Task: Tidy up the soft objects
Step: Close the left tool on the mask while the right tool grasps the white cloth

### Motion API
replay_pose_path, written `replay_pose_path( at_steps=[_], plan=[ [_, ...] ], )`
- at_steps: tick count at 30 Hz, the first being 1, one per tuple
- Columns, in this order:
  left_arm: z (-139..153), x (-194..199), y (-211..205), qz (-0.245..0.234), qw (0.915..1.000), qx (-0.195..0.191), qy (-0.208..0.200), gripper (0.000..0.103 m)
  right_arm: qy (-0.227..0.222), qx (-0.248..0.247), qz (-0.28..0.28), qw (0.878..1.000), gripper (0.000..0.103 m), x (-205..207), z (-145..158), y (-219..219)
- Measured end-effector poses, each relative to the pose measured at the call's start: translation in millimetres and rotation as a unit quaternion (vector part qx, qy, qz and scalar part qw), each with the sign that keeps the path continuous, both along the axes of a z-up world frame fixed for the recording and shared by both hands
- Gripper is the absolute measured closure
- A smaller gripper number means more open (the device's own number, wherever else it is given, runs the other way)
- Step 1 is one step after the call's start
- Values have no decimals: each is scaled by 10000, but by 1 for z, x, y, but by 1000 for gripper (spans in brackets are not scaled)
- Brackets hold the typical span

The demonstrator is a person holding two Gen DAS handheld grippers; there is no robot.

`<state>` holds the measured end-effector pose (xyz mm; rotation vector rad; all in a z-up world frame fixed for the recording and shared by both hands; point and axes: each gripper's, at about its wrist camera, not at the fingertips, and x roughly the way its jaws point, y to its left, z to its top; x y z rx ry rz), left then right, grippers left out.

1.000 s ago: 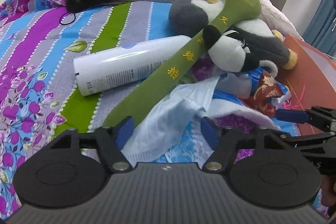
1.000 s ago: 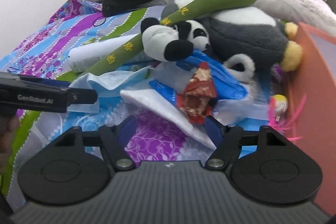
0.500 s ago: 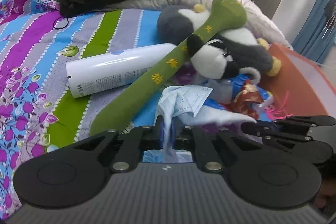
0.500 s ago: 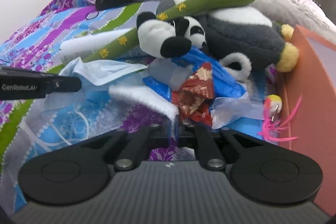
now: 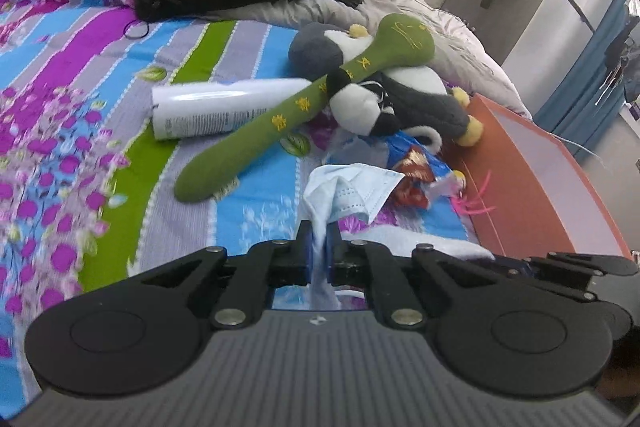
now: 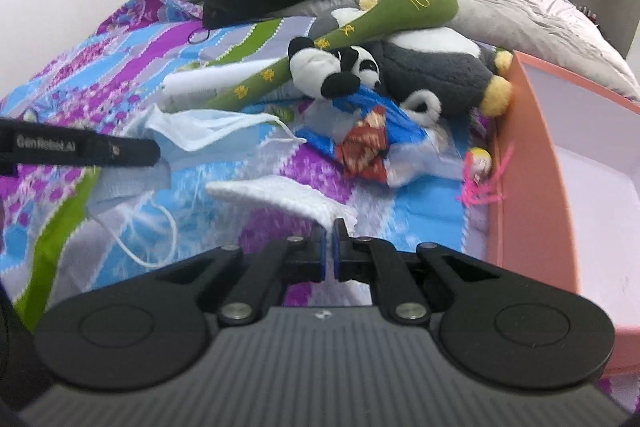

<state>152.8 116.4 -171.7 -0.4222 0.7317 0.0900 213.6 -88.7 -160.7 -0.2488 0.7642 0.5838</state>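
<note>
Left gripper (image 5: 318, 247): fingers closed on a crumpled pale-blue disposable face mask (image 5: 348, 193), raised slightly above the striped floral bedsheet (image 5: 72, 131). Right gripper (image 6: 328, 247): fingers pinched on the near corner of a white knitted cloth (image 6: 280, 197) lying flat on the bedsheet. Beyond both lie a long green plush mallet with yellow characters (image 5: 304, 107), a small black-and-white panda plush (image 6: 336, 71), a white cylindrical bottle (image 5: 216, 109) and an open orange cardboard box (image 6: 532, 163) at the right
</note>
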Motion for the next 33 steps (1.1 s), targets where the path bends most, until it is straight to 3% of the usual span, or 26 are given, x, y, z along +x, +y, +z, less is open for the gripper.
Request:
replay_pose_path(
  at_steps=[8,19,23,26,33],
  plan=[
    [-12,-29,-19,-84,9993,-184,320,95,20,-362,-120,9993,96,-38,-2,-25],
    [-21,-39,-33,-137,9974,-240,670,95,562,-1,-206,9982,89,-59,-10,-39],
    [-21,-42,-33,-116,9973,-261,677,95,779,100,-320,9964,51,-61,-11,-44],
    [-19,-45,-32,-101,9972,-296,677,95,837,328,-306,9955,37,-64,-11,-47],
    [-16,-54,-26,-26,9968,-243,767,95,1004,781,-323,9914,37,-60,-18,-43]
  ],
)
